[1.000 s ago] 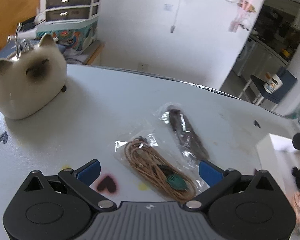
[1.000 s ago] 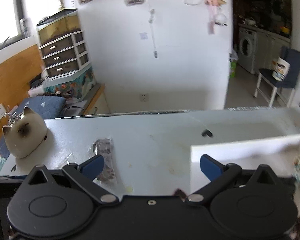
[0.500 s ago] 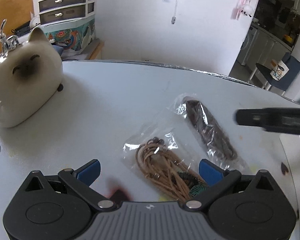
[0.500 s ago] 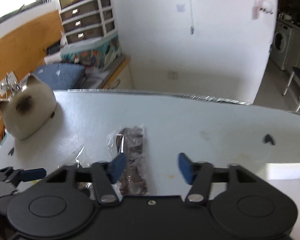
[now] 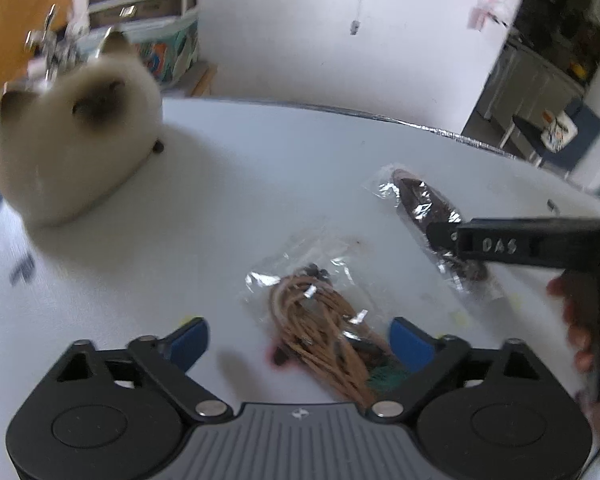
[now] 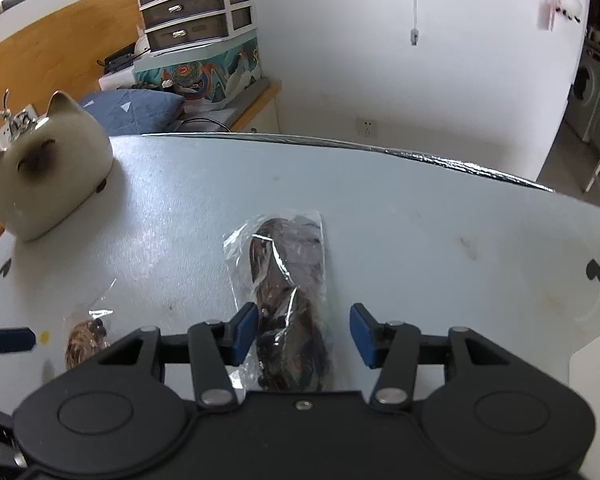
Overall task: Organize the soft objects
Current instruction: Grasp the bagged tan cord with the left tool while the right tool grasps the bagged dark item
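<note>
A clear bag of tan cord [image 5: 320, 320] lies on the white table between the open fingers of my left gripper [image 5: 300, 340]; it also shows in the right wrist view [image 6: 85, 340]. A clear bag of dark brown material [image 6: 288, 280] lies between the open fingers of my right gripper [image 6: 304, 334], nearer the left pad. In the left wrist view this dark bag [image 5: 424, 208] lies under the right gripper's black finger [image 5: 512, 244].
A cream cat-shaped figure [image 6: 44, 184] stands at the table's far left, blurred in the left wrist view [image 5: 72, 148]. The table's far edge [image 6: 380, 148] has a silver rim. Small dark heart marks [image 6: 596, 274] dot the table.
My right gripper has moved left and forward over the dark bag, its fingers narrower than a second ago. My left gripper has shifted slightly over the tan cord bag.
</note>
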A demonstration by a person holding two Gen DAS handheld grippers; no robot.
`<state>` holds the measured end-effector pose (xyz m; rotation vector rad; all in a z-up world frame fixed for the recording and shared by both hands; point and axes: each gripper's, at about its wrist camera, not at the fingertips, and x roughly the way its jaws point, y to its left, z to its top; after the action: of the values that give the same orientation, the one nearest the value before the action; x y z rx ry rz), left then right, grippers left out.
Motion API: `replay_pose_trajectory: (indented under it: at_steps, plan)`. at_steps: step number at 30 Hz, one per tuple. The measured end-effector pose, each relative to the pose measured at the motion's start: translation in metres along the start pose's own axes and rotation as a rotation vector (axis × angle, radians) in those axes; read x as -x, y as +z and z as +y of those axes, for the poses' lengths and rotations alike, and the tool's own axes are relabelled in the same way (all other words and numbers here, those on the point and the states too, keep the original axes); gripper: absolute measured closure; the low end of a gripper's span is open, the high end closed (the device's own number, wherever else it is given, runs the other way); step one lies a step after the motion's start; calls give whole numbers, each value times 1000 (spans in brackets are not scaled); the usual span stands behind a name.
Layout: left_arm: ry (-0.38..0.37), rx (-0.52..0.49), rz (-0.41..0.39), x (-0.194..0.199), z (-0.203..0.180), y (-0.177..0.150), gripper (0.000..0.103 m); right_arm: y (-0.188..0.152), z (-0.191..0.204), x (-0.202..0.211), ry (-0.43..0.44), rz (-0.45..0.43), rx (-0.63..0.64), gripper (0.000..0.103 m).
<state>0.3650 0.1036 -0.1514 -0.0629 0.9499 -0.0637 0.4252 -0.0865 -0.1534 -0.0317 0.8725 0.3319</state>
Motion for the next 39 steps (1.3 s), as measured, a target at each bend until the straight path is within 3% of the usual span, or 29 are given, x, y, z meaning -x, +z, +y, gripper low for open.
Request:
replay_pose_trajectory:
  at_steps: [1,4,14,22,25,26,39]
  plan:
    - [-16,32,10,0,1,0,17,-1,1,1,6,-3,3,64]
    - [-43,140,48,-1,4,-1,22,-3,5,5,3,-5,8,70]
    - [-34,325,90,2,-6,2,32,-15,2,16,13,6,-30,76]
    - [-10,336,65,2,-15,1,53,-27,4,27,10,10,-31,77]
    - [-25,327,53,2,-16,-1,64,-30,6,29,9,14,-32,78]
    - [-36,329,52,2,-16,-1,73,-31,7,30,11,17,-34,78]
    - [-67,317,69,19,-14,-14,82,-53,13,60,52,45,-78,85]
